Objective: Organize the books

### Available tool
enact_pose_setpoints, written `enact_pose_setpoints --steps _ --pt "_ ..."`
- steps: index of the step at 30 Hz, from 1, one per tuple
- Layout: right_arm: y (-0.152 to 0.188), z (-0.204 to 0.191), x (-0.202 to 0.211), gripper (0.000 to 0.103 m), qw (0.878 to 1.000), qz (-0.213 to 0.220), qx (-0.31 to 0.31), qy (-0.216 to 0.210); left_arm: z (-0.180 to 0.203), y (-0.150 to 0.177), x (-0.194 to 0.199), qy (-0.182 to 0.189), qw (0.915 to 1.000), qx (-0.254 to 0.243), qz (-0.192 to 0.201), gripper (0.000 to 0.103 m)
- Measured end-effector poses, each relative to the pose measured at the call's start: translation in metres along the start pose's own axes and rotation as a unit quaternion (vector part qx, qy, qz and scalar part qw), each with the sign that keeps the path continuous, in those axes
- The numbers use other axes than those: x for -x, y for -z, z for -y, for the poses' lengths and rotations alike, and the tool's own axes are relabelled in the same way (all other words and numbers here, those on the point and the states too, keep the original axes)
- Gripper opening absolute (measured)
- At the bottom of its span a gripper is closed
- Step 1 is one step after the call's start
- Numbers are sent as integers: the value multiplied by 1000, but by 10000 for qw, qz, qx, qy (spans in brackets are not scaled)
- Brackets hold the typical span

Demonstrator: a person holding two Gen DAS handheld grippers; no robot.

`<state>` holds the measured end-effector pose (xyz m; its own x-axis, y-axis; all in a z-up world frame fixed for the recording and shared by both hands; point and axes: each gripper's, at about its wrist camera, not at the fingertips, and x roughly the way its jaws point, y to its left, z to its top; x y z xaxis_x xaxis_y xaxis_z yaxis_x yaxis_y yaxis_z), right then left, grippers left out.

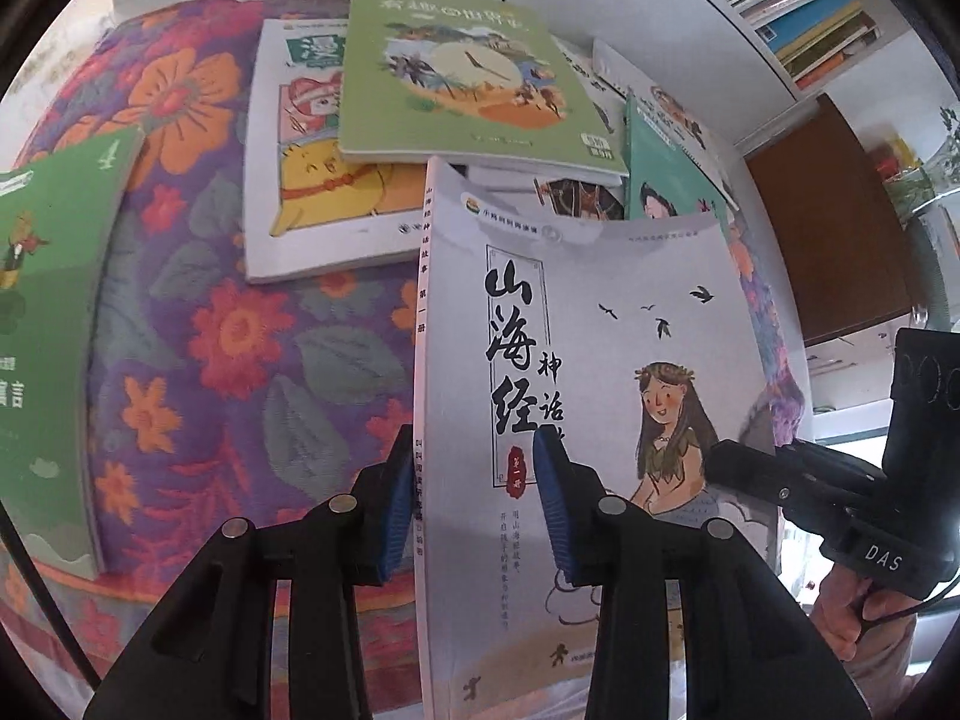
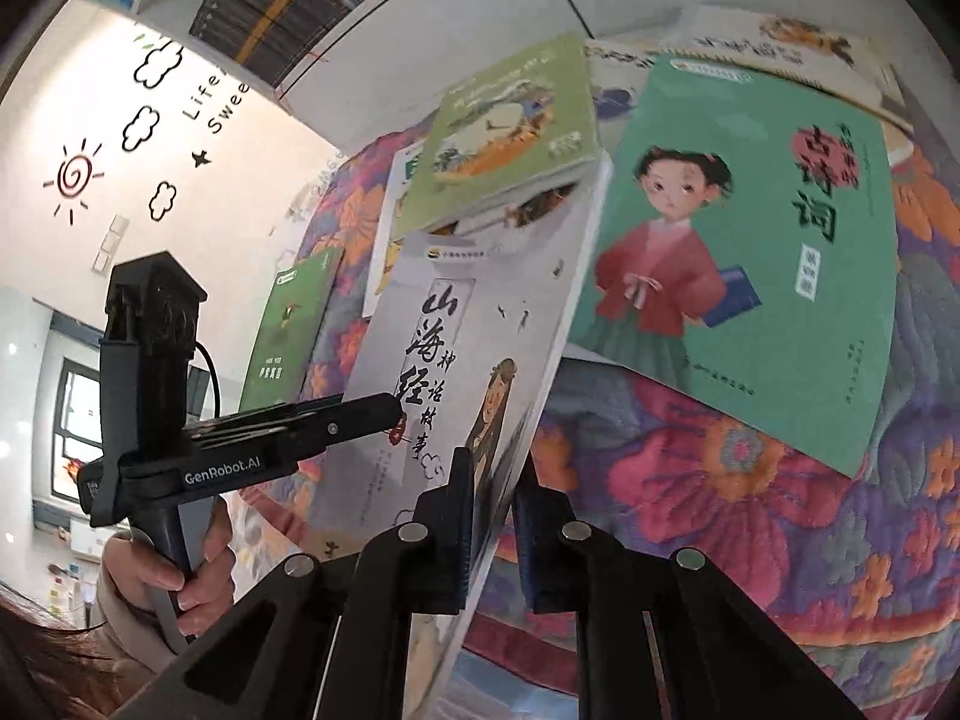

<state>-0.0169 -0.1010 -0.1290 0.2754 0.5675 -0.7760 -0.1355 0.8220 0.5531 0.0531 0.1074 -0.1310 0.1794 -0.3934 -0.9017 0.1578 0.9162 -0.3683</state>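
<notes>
We find a thin grey-white paperback with black brush lettering and a drawn long-haired girl on its cover (image 1: 576,360) raised clear of the purple quilted spread with orange and red flowers (image 1: 240,360), held between both tools. The left gripper (image 1: 474,498) is closed on the spine side near the book's lower end: one blue pad (image 1: 393,510) sits outside the spine, the other on the cover. The right gripper (image 2: 492,516) is narrowly closed on the opposite long edge, jaws pinching the cover and pages.

In the left wrist view the cover bows visibly between the two holds. We judge the book light, floppy and smooth-faced; a one-edge hold would let it sag or fan open. The spine is the stiffest place to grip, and we advise keeping the main hold there.

Other books lie on the spread beyond: a light-green paperback with a round landscape picture (image 1: 468,72) on top of a white picture book with a yellow cartoon animal (image 1: 312,180), and a teal paperback showing a girl in a red jacket (image 2: 750,252). A white bookshelf holding upright books (image 1: 798,6) stands behind, the likely destination.
</notes>
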Motion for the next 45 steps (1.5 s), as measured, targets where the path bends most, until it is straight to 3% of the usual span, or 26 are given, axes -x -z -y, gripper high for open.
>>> enact_pose_setpoints --steps 9,18,32,45 --pt "-8 -35 0 13 9997 197 151 5 -32 -7 29 86 9998 -47 173 34" --pt "-29 -96 -18 13 9986 333 412 -10 -77 -19 67 83 9989 -46 465 34" --pt "-62 -177 -68 13 9965 382 700 -265 -160 -31 118 -5 9962 172 853 34" --pt "-77 -225 -119 13 9950 220 864 -448 -225 -30 135 -187 9933 543 1004 34"
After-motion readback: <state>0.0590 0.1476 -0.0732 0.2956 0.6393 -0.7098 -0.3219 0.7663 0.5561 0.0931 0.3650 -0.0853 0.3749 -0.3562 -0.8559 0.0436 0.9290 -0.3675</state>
